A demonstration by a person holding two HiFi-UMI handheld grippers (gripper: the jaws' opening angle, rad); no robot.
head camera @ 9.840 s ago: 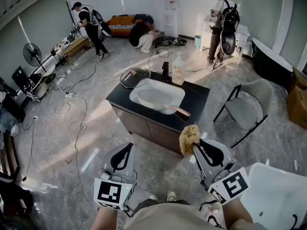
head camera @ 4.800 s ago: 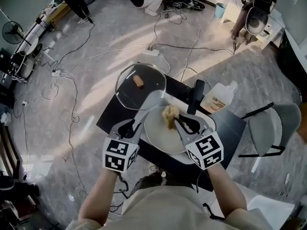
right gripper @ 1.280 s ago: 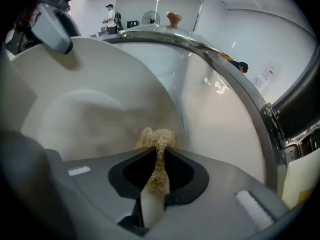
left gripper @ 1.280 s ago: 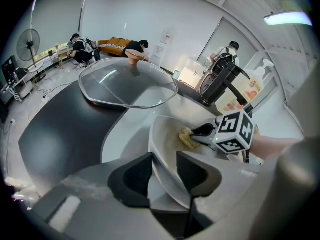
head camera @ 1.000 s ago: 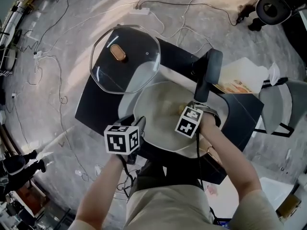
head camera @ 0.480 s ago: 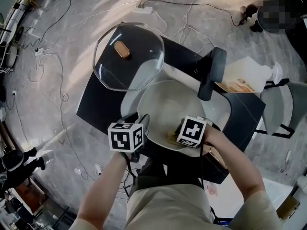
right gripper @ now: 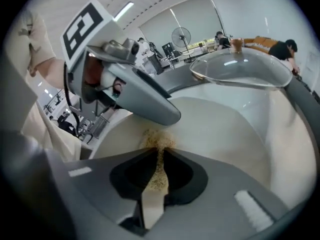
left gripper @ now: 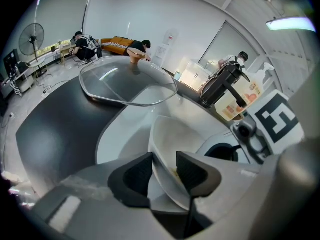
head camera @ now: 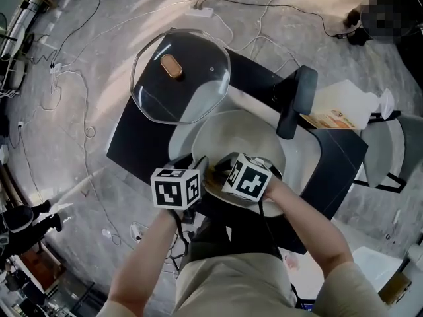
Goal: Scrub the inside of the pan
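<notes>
Left gripper (left gripper: 165, 160) pinched the near rim of the pan (head camera: 244, 137) in the sink (head camera: 173, 140), right gripper (right gripper: 159, 151) clamped on a tan scrubber (right gripper: 156, 140) against the pan's near inner wall just beside it, pan's far side lay open, glass lid (head camera: 182, 78) overhung the sink's left edge.

Bright daylight streaks the floor (head camera: 119, 18) at the head view's upper left, with glare on the glass lid (head camera: 180, 78); the pan (head camera: 244, 137) is evenly lit. A ceiling lamp (left gripper: 295, 23) flares upper right in the left gripper view. Both gripper views bulge, with dark corners and soft foregrounds.
</notes>
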